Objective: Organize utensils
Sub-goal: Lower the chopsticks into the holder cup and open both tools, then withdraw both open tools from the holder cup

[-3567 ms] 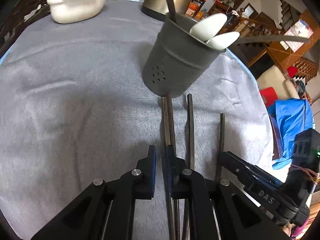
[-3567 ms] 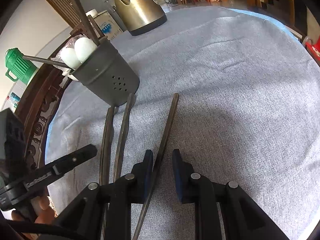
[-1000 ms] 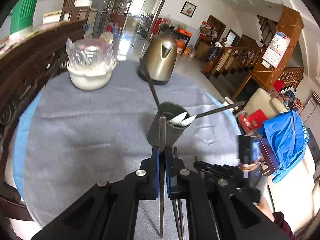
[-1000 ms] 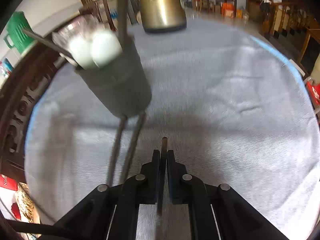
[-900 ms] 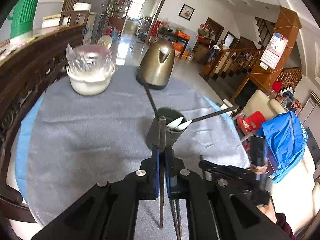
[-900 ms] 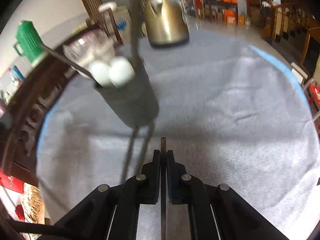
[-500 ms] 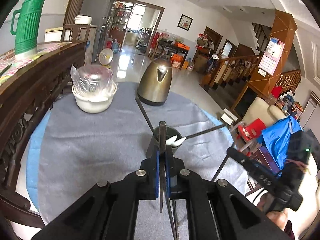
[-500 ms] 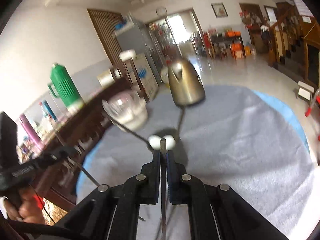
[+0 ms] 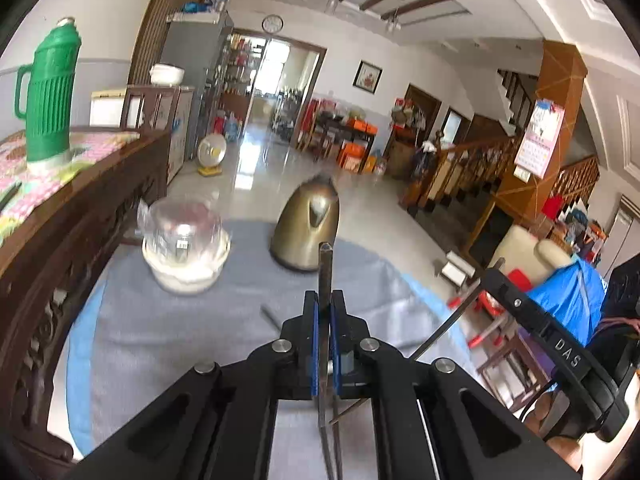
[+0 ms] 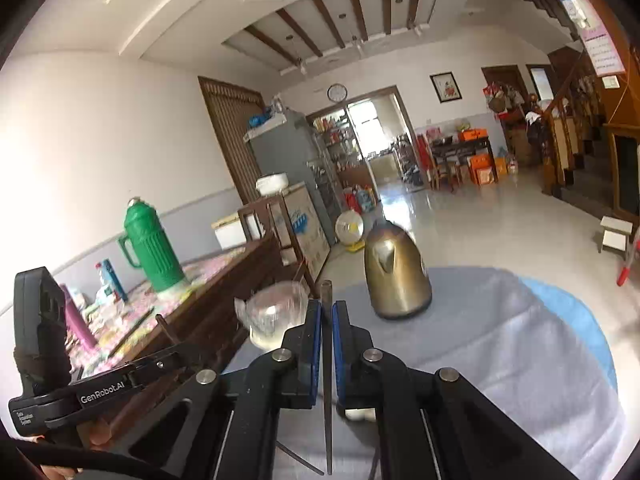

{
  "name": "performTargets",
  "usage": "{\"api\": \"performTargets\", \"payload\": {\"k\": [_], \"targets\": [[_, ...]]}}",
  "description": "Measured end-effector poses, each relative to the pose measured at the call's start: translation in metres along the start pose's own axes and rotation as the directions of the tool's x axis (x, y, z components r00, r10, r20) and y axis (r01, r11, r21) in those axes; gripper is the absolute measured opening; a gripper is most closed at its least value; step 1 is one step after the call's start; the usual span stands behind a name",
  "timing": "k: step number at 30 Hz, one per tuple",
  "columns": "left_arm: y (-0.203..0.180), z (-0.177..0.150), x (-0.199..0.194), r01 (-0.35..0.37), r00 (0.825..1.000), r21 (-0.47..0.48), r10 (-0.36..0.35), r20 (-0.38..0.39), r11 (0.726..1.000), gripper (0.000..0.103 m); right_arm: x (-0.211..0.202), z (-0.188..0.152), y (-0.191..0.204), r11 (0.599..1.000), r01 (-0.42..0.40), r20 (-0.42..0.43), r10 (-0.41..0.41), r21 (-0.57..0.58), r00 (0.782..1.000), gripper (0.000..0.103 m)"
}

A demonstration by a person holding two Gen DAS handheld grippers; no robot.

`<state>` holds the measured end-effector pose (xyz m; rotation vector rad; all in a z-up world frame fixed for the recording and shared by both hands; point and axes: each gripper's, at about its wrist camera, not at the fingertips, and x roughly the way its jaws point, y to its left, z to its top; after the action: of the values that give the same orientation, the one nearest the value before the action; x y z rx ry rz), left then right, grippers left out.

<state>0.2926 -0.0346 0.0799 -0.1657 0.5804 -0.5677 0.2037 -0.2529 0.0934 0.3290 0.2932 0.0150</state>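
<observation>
My left gripper point(image 9: 324, 304) is shut on a dark chopstick point(image 9: 325, 264) that stands upright between its blue pads, high above the table. My right gripper point(image 10: 326, 312) is shut on another dark chopstick point(image 10: 327, 292), also upright. In the left wrist view the right gripper point(image 9: 560, 352) shows at the right with its chopstick point(image 9: 452, 324) slanting down. In the right wrist view the left gripper point(image 10: 100, 392) shows at the lower left. The grey utensil holder is hidden behind the jaws; only a bit of a white spoon point(image 10: 360, 414) peeks below the right one.
A brass kettle point(image 9: 308, 228) and a white bowl with a clear wrapped lid point(image 9: 186, 252) stand at the far side of the grey-clothed round table point(image 9: 160, 332). A dark wooden sideboard point(image 9: 80, 208) with a green thermos point(image 9: 48, 88) is at the left.
Both grippers have risen and tilted up, each with its chopstick. The utensil holder has dropped out of sight below the jaws and more of the room shows.
</observation>
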Motion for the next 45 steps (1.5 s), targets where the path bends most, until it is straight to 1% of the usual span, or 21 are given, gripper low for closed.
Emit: {"api": "performTargets", "payload": {"k": [5,10,11,13,16,19,21,23,25,27,28,29,30,32,33,34,36,38,40,42,45], "targets": [[-0.007,0.039,0.01,-0.006,0.996,0.0,0.006,0.094,1.0,0.005,0.019,0.037,0.008,0.999,0.04,0.054,-0.04,-0.009,0.998,0.006],[-0.007,0.052,0.039,-0.03,0.989,-0.021,0.033,0.141,0.999,0.005,0.04,0.055,0.006,0.993,0.118,0.109,-0.115,-0.021,0.987,0.006],[-0.006,0.05,0.047,-0.051,0.988,-0.024,0.054,0.147,0.998,0.005,0.047,0.055,0.004,0.992,0.126,0.107,-0.123,-0.016,0.987,0.006],[-0.003,0.042,0.068,-0.067,0.989,-0.034,0.071,0.127,0.997,0.005,0.061,0.051,-0.001,0.99,0.139,0.099,-0.137,-0.009,0.986,0.006],[0.002,0.022,0.095,-0.088,0.993,-0.042,0.09,0.07,0.995,0.005,0.084,0.036,-0.007,0.988,0.154,0.047,-0.153,-0.009,0.987,0.006],[0.008,0.003,0.111,-0.1,0.994,-0.05,0.101,0.029,0.994,0.005,0.098,0.02,-0.009,0.986,0.164,0.012,-0.164,-0.031,0.986,0.006],[0.008,-0.007,0.117,-0.088,0.996,-0.032,0.088,-0.001,0.996,0.006,0.106,0.009,-0.009,0.987,0.151,-0.024,-0.152,-0.049,0.988,0.006],[0.006,-0.015,0.117,-0.103,0.994,0.009,0.103,-0.03,0.995,0.006,0.108,-0.002,-0.011,0.989,0.133,-0.065,-0.137,-0.061,0.988,0.008],[0.004,-0.02,0.111,-0.096,0.994,0.035,0.098,-0.042,0.995,0.006,0.106,-0.008,-0.012,0.993,0.105,-0.1,-0.11,-0.053,0.989,0.009],[0.003,-0.025,0.098,-0.1,0.993,0.051,0.103,-0.052,0.994,0.012,0.101,-0.013,-0.014,0.994,0.095,-0.136,-0.1,-0.047,0.986,0.011],[0.003,-0.027,0.092,-0.098,0.993,0.055,0.101,-0.053,0.994,0.015,0.096,-0.015,-0.016,0.995,0.091,-0.148,-0.096,-0.036,0.984,0.014],[0.004,-0.031,0.083,-0.098,0.994,0.064,0.101,-0.052,0.993,0.026,0.09,-0.017,-0.02,0.997,0.079,-0.159,-0.08,-0.016,0.984,0.018],[0.003,-0.035,0.076,-0.106,0.993,0.075,0.11,-0.046,0.992,0.033,0.084,-0.018,-0.022,0.998,0.067,-0.166,-0.066,0.002,0.984,0.027],[0.0,-0.044,0.058,-0.131,0.99,0.113,0.135,-0.028,0.985,0.035,0.069,-0.021,-0.029,0.998,0.048,-0.17,-0.039,0.049,0.985,0.043],[-0.001,-0.046,0.051,-0.138,0.989,0.127,0.143,-0.026,0.982,0.036,0.06,-0.023,-0.032,0.997,0.042,-0.164,-0.03,0.07,0.986,0.063],[-0.004,-0.049,0.044,-0.15,0.988,0.143,0.155,-0.025,0.978,0.038,0.052,-0.025,-0.034,0.996,0.035,-0.15,-0.022,0.086,0.989,0.068],[-0.008,-0.062,0.028,-0.195,0.979,0.176,0.202,-0.021,0.965,0.054,0.027,-0.03,-0.037,0.995,0.027,-0.102,-0.016,0.099,0.995,0.068],[-0.012,-0.074,0.017,-0.23,0.971,0.195,0.238,-0.018,0.953,0.06,0.007,-0.036,-0.036,0.995,0.028,-0.081,-0.02,0.097,0.997,0.068],[-0.019,-0.092,0.006,-0.283,0.955,0.219,0.295,-0.023,0.934,0.063,-0.012,-0.044,-0.039,0.992,0.021,-0.071,-0.012,0.121,0.997,0.068],[-0.023,-0.107,-0.003,-0.316,0.943,0.221,0.331,-0.031,0.923,0.071,-0.027,-0.052,-0.04,0.99,0.02,-0.068,-0.01,0.143,0.998,0.068],[-0.031,-0.126,-0.012,-0.355,0.927,0.226,0.373,-0.042,0.907,0.072,-0.046,-0.066,-0.039,0.988,0.029,-0.073,-0.018,0.149,0.997,0.068]]}}
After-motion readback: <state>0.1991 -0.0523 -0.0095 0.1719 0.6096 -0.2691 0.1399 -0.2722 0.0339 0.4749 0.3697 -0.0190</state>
